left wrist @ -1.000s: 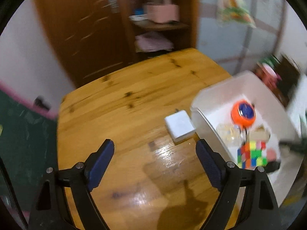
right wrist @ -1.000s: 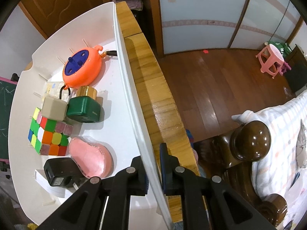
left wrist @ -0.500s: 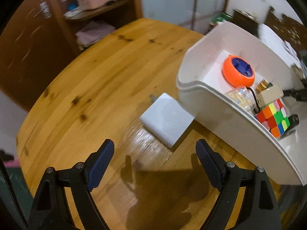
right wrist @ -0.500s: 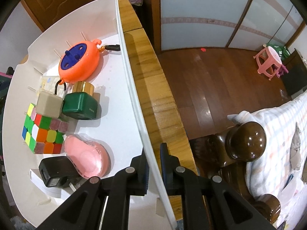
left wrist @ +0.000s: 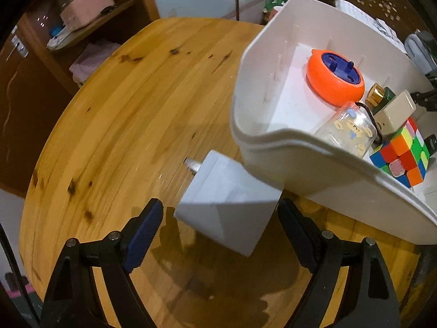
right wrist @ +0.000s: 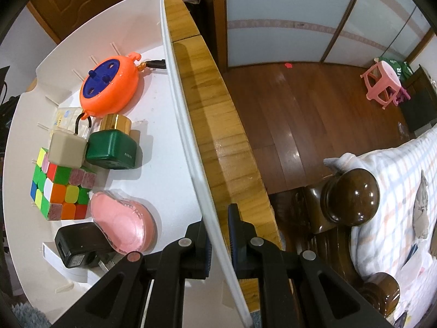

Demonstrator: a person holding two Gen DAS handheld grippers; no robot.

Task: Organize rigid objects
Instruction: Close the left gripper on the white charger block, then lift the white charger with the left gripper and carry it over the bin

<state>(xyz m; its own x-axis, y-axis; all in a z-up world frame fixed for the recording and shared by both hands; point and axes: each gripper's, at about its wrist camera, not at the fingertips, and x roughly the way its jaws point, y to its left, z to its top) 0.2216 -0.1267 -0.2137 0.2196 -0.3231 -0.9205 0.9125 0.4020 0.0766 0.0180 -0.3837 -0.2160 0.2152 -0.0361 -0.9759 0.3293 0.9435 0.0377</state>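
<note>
A white power adapter [left wrist: 226,205] with a metal pin lies on the round wooden table [left wrist: 123,109], touching the white bin [left wrist: 314,169]. My left gripper [left wrist: 218,235] is open, its fingers either side of the adapter's near end. My right gripper [right wrist: 218,235] is shut on the bin's wall [right wrist: 185,136]. In the bin lie an orange cable reel [right wrist: 109,87], a green bottle with a gold cap [right wrist: 113,147], a beige padlock [right wrist: 67,150], a colour cube [right wrist: 60,191], a pink case [right wrist: 123,224], a black charger [right wrist: 79,243] and a clear jar [left wrist: 347,128].
The bin stands at the table's edge [right wrist: 218,136], with wooden floor [right wrist: 314,109] beyond. A dark bedpost [right wrist: 352,199] and a bed [right wrist: 396,191] are at the right. A wooden shelf unit [left wrist: 82,27] stands behind the table. A pink stool [right wrist: 382,82] is far off.
My left gripper has moved forward and down, so the adapter now lies between its open fingers. My right gripper stays shut on the bin wall; the bin has shifted slightly.
</note>
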